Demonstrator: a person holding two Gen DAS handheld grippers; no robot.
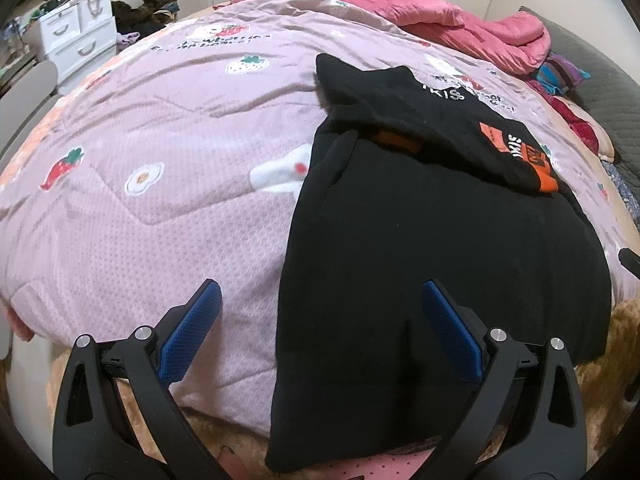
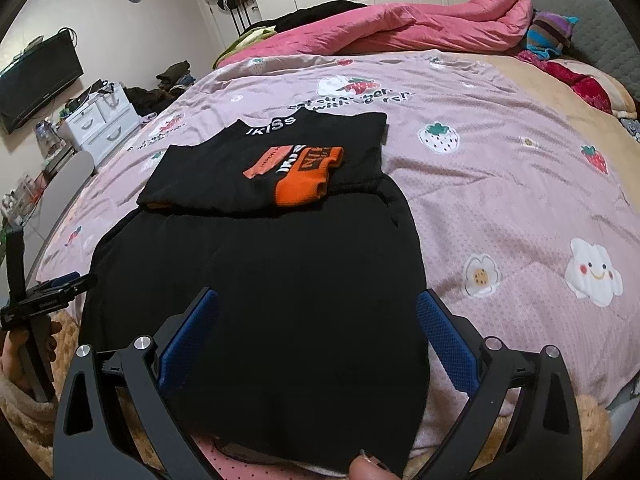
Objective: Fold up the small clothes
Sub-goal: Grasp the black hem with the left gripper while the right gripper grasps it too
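A black garment [image 1: 420, 264] lies flat on the pink strawberry-print quilt [image 1: 160, 200], its near hem at the bed's edge. At its far end rests a folded black top with orange print [image 1: 460, 132]. My left gripper [image 1: 320, 286] hovers open over the garment's left edge, holding nothing. In the right wrist view the same black garment [image 2: 260, 280] and folded top [image 2: 272, 160] show. My right gripper [image 2: 318, 295] is open above the garment's near part. The left gripper [image 2: 52, 292] sits at the garment's left side, held by a hand [image 2: 20, 356].
A rolled pink duvet [image 2: 400, 24] and pillows [image 2: 548, 32] lie at the far end of the bed. A white drawer unit [image 2: 100, 124] and a TV [image 2: 36, 80] stand to the left. A brown fuzzy blanket [image 1: 624, 340] lines the near edge. A fingertip [image 2: 366, 470] touches the hem.
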